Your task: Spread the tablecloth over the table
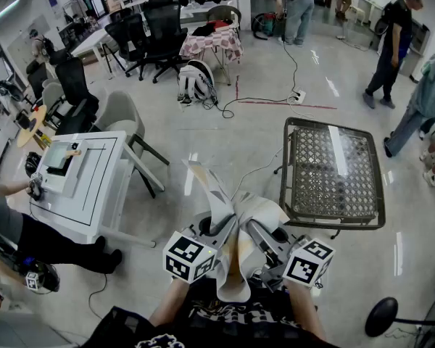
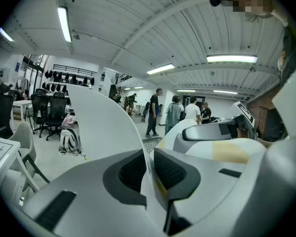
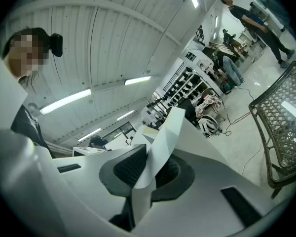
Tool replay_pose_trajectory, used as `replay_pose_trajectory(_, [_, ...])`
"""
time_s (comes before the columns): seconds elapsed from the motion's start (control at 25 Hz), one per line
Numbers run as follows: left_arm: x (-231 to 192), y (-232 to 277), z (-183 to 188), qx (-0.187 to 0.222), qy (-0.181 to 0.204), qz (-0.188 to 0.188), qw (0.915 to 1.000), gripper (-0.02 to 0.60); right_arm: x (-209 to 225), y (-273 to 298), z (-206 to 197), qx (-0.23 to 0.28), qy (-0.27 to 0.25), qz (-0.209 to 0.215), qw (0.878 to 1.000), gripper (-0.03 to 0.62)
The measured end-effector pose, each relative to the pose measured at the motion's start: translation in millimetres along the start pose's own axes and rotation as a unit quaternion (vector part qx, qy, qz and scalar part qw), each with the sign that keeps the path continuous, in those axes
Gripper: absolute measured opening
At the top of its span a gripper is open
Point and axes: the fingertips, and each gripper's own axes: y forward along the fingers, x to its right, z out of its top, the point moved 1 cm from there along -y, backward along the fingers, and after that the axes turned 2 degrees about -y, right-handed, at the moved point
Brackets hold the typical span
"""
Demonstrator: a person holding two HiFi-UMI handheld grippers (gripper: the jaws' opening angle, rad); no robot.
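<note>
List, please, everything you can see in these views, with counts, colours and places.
tablecloth: one, white with yellow patches, bunched between both grippers
mesh-top table: one, dark, ahead right
desk: one, white, left
armchair: one, grey, beside the desk
office chairs: several, black, far left
backpack: one, white and black, on floor
bystanders: several, dark and light clothes, far right
left gripper: one, white, jaws shut on tablecloth
right gripper: one, white, jaws shut on tablecloth
</note>
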Motion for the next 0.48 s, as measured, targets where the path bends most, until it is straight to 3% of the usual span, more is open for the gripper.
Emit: replay_pose_trajectory(0.48, [-21,0,1,0.007,-0.003,0.038,0.9992,0.057,6,13,3,-0.009,0.002,0.018,1.000,0.043])
